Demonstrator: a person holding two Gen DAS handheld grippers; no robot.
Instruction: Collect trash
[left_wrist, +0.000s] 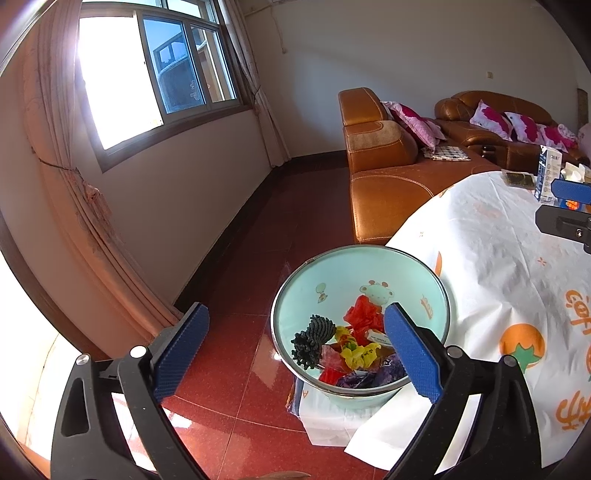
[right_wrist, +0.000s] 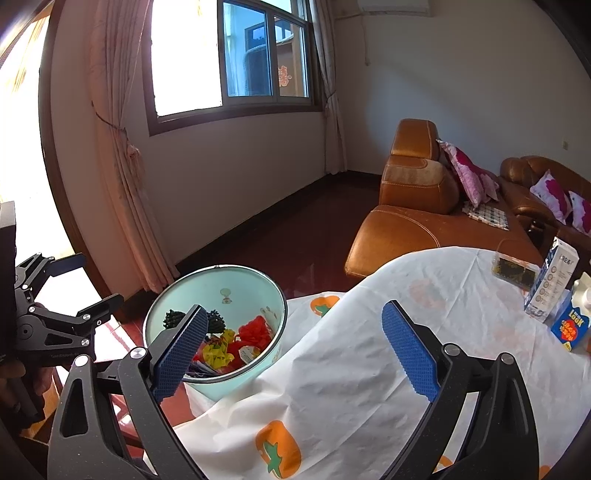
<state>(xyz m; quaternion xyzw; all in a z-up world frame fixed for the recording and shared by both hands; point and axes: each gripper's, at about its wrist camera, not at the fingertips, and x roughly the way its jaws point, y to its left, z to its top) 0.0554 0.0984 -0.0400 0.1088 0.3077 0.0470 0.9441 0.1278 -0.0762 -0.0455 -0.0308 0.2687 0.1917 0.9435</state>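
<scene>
Both grippers stood released, with nothing between their blue pads. Left gripper (left_wrist: 295, 345): jaws spread wide, aimed downward over the pale green bin (left_wrist: 306, 295), its right-hand pad overlapping the bin's near rim in the left wrist view. Right gripper (right_wrist: 295, 349): jaws likewise spread, positioned above the table edge, with its left-hand pad crossing in front of the bin opening in the right wrist view.

The bin stood on the red tiled floor (left_wrist: 236, 258), just beside the table and partly under the hanging edge of the white tablecloth (left_wrist: 491, 280), which bore an orange fruit print. Collected trash (left_wrist: 354, 343) lay at the bottom of the bin:
- a crumpled red wrapper (left_wrist: 364, 314) against the far inner wall;
- a yellow wrapper (left_wrist: 360, 352) in the middle;
- a purple wrapper (left_wrist: 373, 376) nearest the camera;
- a dark, ribbed, bristled item (left_wrist: 314, 339) on the left side.

On the tabletop, well apart from the bin, stood a white and blue carton (right_wrist: 552, 282), a blue box (right_wrist: 570, 326) just beside it, and a clear container with dark contents (right_wrist: 513, 267) near the far edge.

Behind the table sat a brown leather sofa (right_wrist: 410, 221) with pink patterned cushions (right_wrist: 465, 170). A window (right_wrist: 236, 59) with tied-back curtains (right_wrist: 122, 166) occupied the far wall. In the right wrist view, the left gripper's black frame appeared at the left edge, held by a hand (right_wrist: 40, 373) in shadow.
</scene>
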